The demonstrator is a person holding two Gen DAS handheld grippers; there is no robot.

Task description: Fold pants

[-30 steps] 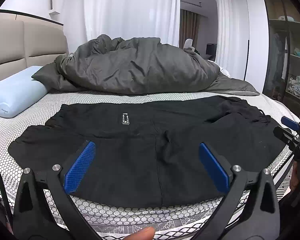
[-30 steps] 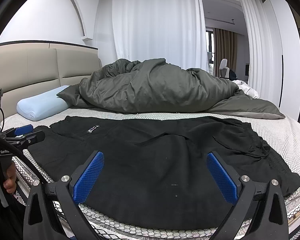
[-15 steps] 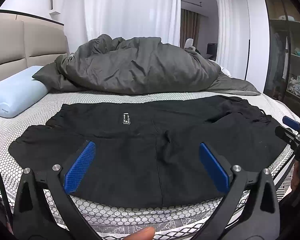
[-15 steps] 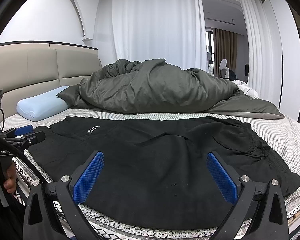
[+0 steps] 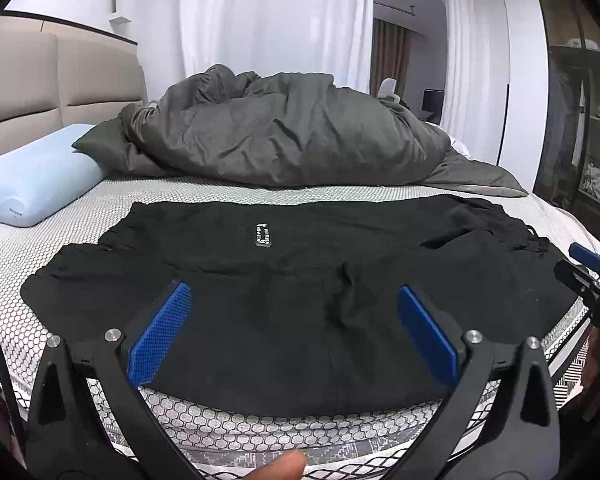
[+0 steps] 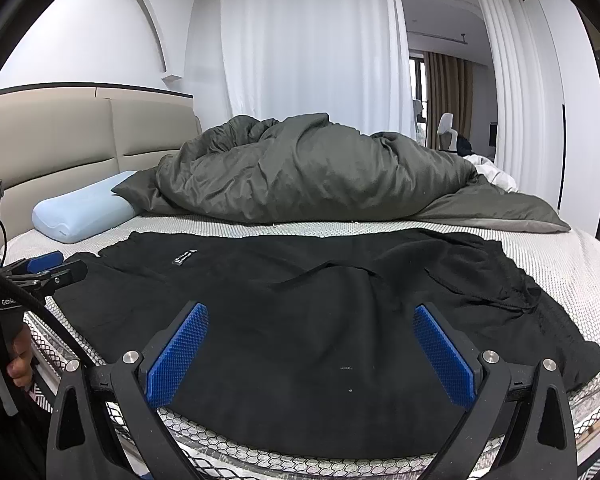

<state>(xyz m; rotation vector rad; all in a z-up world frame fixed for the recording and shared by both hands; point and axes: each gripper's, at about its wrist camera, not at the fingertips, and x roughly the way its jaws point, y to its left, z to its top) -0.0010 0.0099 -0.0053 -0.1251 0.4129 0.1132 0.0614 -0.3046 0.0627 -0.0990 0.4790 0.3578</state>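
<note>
Black pants (image 5: 292,280) (image 6: 300,304) lie spread flat across the near part of the bed, waistband with drawstring to the right, a small white label (image 5: 263,236) (image 6: 183,257) on the far layer. My left gripper (image 5: 292,332) hovers open over the near hem, nothing between its blue pads. My right gripper (image 6: 310,352) is also open, just in front of the pants' near edge. Each gripper shows at the edge of the other's view: the right one (image 5: 588,268), the left one (image 6: 48,268).
A crumpled dark grey duvet (image 5: 292,132) (image 6: 320,172) is heaped behind the pants. A light blue pillow (image 5: 32,176) (image 6: 84,208) lies at the left by the beige headboard (image 6: 80,136). The mattress edge (image 5: 300,432) runs just below the grippers. A wardrobe (image 5: 580,120) stands right.
</note>
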